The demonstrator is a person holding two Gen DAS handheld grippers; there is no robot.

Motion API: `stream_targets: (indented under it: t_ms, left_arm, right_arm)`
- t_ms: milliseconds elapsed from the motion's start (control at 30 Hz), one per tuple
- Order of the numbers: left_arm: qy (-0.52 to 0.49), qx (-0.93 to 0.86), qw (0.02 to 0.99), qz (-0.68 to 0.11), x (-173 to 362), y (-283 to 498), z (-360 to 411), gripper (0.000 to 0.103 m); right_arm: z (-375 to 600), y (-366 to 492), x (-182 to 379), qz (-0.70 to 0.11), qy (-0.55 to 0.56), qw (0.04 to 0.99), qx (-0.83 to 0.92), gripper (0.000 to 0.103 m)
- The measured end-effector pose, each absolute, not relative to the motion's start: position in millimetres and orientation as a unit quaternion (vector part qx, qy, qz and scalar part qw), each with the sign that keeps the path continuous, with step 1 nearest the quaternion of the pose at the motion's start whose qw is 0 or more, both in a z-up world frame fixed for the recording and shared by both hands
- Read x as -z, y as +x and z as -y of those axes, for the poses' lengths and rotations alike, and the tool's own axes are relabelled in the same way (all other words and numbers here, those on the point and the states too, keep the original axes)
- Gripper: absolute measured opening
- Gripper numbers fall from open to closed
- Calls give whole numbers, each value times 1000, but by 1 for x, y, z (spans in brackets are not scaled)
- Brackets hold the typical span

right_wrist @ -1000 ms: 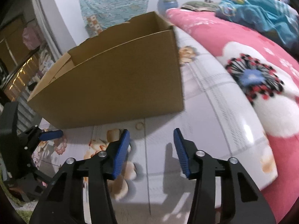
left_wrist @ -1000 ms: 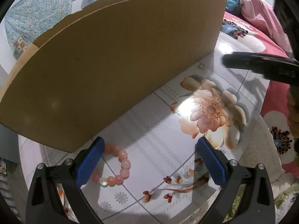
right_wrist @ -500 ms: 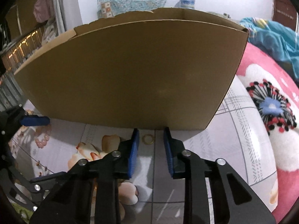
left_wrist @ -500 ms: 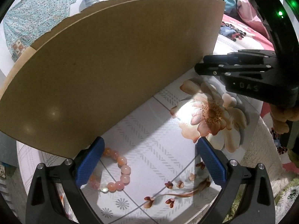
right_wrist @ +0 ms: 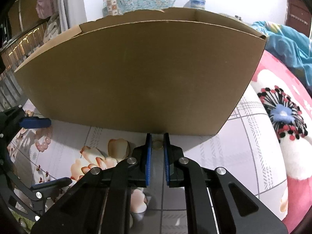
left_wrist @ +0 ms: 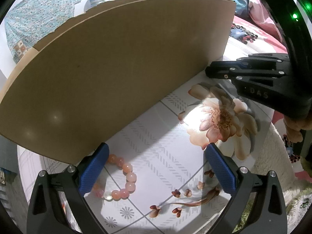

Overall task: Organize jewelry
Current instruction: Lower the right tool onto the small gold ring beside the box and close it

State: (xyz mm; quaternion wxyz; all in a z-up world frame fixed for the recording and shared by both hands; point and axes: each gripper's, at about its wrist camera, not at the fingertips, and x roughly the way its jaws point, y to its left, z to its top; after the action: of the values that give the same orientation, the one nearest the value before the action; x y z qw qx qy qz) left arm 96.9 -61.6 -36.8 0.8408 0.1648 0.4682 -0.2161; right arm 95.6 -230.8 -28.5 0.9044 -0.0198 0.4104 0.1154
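A small gold ring (right_wrist: 157, 144) lies on the floral table at the foot of a cardboard box (right_wrist: 140, 81). My right gripper (right_wrist: 157, 142) has its blue pads closed in tight on either side of the ring. A pink bead bracelet (left_wrist: 124, 179) lies on the table in the left wrist view, and shows in the right wrist view (right_wrist: 42, 142) too. My left gripper (left_wrist: 156, 167) is open wide over the bracelet, its left pad (left_wrist: 93, 169) covering part of it. The right gripper shows side-on in the left wrist view (left_wrist: 209, 69).
The open cardboard box (left_wrist: 117, 58) fills the back of the table. A pink floral bedspread (right_wrist: 282, 117) lies to the right of the table, with a blue blanket (right_wrist: 288, 44) beyond. The table edge (left_wrist: 261, 156) borders a fuzzy rug.
My right gripper has swung in toward the box and narrowed its jaws around the gold ring. My left gripper has barely moved over the bracelet.
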Motion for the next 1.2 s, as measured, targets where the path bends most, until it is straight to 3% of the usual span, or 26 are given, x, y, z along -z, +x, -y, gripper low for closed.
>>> stream_targets:
  t_ms: [67, 100, 367, 467, 600, 767, 833, 900, 1200]
  left_arm:
    - [165, 217, 841, -468, 37, 97, 61, 97]
    - [165, 217, 841, -468, 37, 97, 61, 97]
    - [156, 217, 846, -461, 36, 96, 57, 97]
    - [145, 218, 849, -459, 33, 95, 52, 97]
    - [133, 218, 860, -442, 21, 87, 44, 97]
    - [121, 217, 871, -424, 10, 75, 31, 97]
    - [117, 213, 873, -422, 7, 70, 24, 97]
    - [112, 211, 875, -421, 6, 66, 19, 97]
    - [103, 197, 881, -417, 4, 49, 0, 97]
  right_arm:
    - [233, 100, 27, -412, -15, 904, -116, 9]
    - [234, 99, 26, -411, -14, 904, -117, 0]
    - [245, 90, 16, -407, -2, 906, -114, 0]
    - [246, 87, 14, -404, 6, 907, -115, 3]
    - [245, 88, 16, -401, -1, 909, -114, 16]
    - [236, 101, 23, -411, -16, 903, -119, 19]
    - [234, 101, 27, -419, -26, 900, -113, 18]
    - [231, 101, 26, -422, -31, 899, -112, 9]
    - [234, 91, 24, -443, -15, 888, -122, 9]
